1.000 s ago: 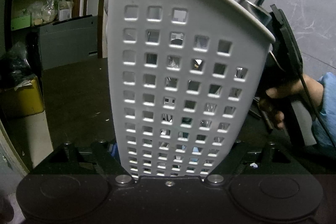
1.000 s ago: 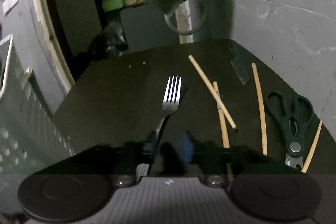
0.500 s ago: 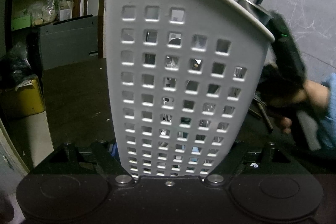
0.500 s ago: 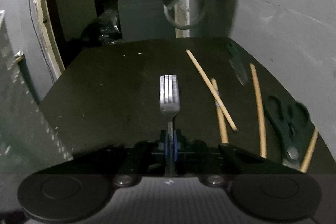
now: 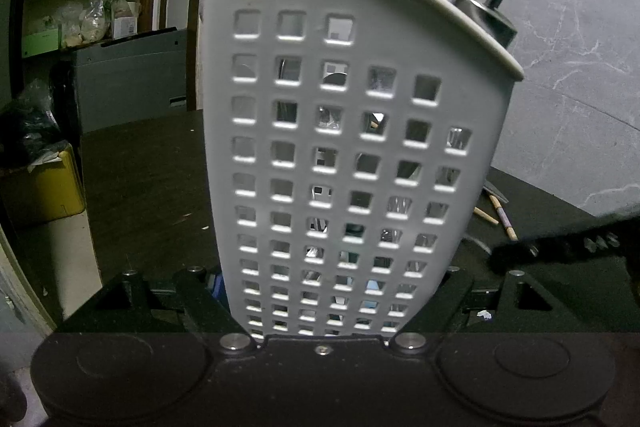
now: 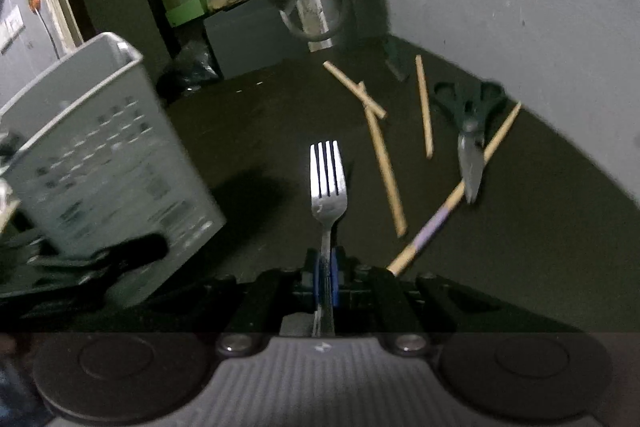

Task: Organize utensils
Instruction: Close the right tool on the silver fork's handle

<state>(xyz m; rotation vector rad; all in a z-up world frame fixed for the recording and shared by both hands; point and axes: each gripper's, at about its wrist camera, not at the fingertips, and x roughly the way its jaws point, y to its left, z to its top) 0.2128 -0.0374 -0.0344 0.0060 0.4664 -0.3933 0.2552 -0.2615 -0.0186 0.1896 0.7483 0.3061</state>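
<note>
Fork: one silver metal fork (image 6: 328, 183), centre frame, handle pinched in the right gripper (image 6: 328, 277)
Holder: one white perforated plastic utensil holder (image 5: 340, 155), clamped by the left gripper (image 5: 338, 301)
Chopsticks: four wooden chopsticks (image 6: 384, 163), right of centre
Scissors: one dark-handled pair of scissors (image 6: 468, 123), upper right
Surface: dark tabletop (image 6: 260, 131)
Room: grey marbled wall (image 5: 560, 27), cluttered shelves (image 5: 80, 7) upper left

One fork (image 6: 328, 179) and one pair of scissors (image 6: 468, 123). Right of the fork lie four chopsticks (image 6: 386, 167), perhaps. One caddy (image 6: 104, 155) stands left.
</note>
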